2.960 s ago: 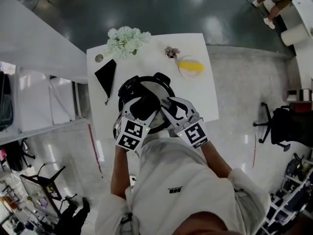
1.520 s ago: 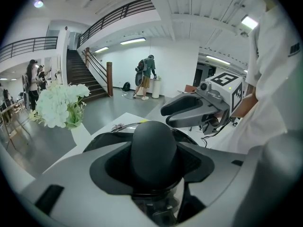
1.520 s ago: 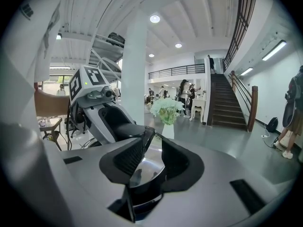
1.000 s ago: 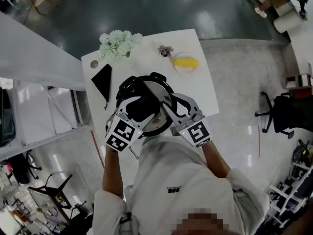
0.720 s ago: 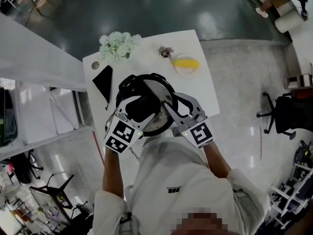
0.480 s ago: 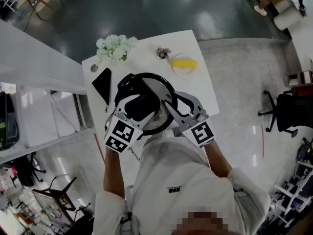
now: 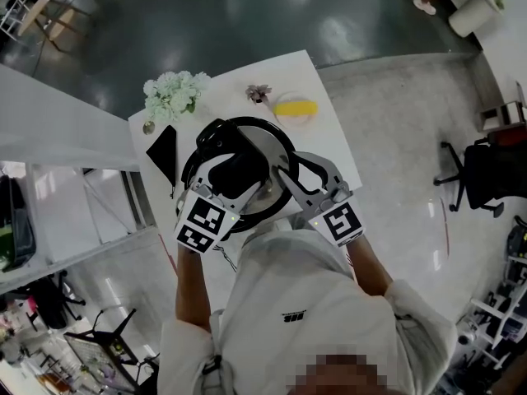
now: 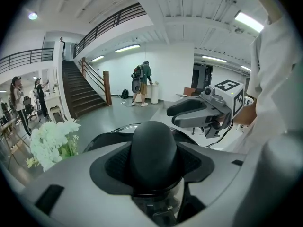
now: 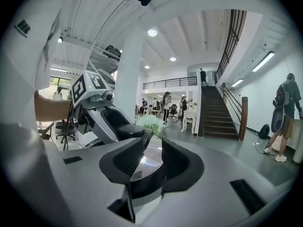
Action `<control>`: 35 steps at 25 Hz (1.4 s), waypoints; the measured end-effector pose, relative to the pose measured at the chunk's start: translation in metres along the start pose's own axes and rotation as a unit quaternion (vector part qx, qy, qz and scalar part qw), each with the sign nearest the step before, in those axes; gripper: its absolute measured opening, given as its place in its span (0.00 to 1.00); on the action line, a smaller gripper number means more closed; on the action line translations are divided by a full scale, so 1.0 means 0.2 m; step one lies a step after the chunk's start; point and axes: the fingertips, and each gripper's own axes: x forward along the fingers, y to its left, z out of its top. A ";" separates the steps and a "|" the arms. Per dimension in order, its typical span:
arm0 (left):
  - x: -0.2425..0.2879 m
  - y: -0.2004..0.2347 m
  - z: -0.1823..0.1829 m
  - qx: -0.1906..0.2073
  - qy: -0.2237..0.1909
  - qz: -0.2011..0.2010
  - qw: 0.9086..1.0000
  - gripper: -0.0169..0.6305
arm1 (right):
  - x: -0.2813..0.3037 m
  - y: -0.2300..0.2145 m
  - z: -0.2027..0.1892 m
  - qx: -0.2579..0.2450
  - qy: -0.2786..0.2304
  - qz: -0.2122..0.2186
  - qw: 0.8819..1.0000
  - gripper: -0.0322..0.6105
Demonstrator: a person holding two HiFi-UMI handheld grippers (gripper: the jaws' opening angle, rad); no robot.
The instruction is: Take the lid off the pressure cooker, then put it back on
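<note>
While the left hand-held gripper [image 7: 236, 176] is clenched on the lid's black knob [image 8: 154, 148], the right hand-held gripper [image 7: 285, 176] bites the lid [image 7: 259, 142] at its rt rim. Lid is over the near half of the white desk [image 7: 328, 142]. Its far edge is near the flowers [image 7: 171, 93], black pouch [image 7: 162, 151] and plate [image 7: 295, 109]. There's a bare desk strip to the rt, w/ open floor beyond.

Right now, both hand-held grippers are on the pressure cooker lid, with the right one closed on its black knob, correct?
Not quite: the left hand-held gripper is the one closed on the black knob, as the left gripper view shows. The right hand-held gripper is clamped on the rim of the lid.
</note>
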 end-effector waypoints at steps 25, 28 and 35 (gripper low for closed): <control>0.49 -0.22 0.26 0.034 0.009 -0.054 0.998 0.47 | -0.38 -0.42 -0.18 0.028 0.017 -0.083 0.996 0.25; 0.56 -0.26 0.28 0.039 0.010 -0.061 0.997 0.47 | -0.42 -0.47 -0.23 0.046 0.030 -0.094 0.994 0.25; 0.72 -0.36 0.33 0.046 0.016 -0.083 0.995 0.47 | -0.53 -0.57 -0.31 0.053 0.039 -0.115 0.991 0.25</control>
